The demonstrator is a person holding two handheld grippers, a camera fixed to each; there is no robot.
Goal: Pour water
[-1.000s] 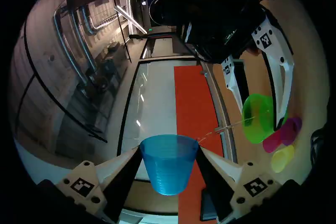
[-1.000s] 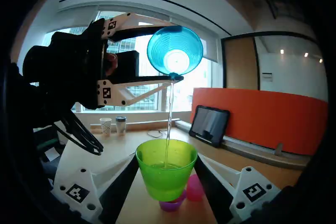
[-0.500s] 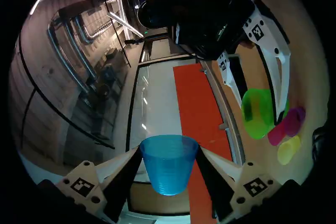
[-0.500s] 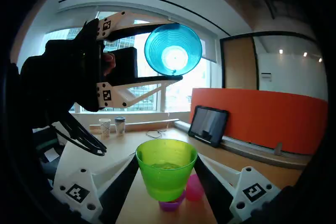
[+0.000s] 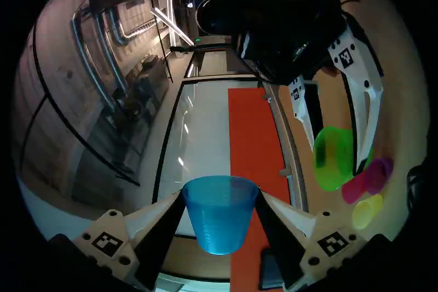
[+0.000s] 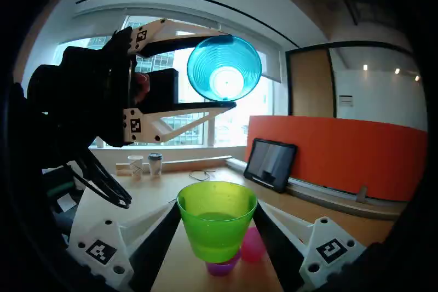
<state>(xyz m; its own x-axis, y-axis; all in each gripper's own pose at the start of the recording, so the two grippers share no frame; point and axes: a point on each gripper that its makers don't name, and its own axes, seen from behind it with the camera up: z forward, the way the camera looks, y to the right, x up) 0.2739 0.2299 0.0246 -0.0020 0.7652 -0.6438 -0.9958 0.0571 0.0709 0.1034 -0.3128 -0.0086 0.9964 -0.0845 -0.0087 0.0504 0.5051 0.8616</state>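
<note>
1. The blue cup is tipped on its side, high above the green cup, with its mouth toward it. No stream shows, so it is likely drained.
2. The left gripper jaws clamp its sides, fixing that tilt.
3. The green cup is upright and part full. It sits gripped in the right gripper jaws, directly below, as catcher.
4. Pink and purple cups sit near, on the desk.

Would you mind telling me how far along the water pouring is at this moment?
Done: water sits in the translucent green plastic cup, gripped by the right gripper. In hand: the left gripper holds the translucent blue plastic cup tipped above it, no stream falling. Left: probably righting the blue cup and setting both down.
</note>
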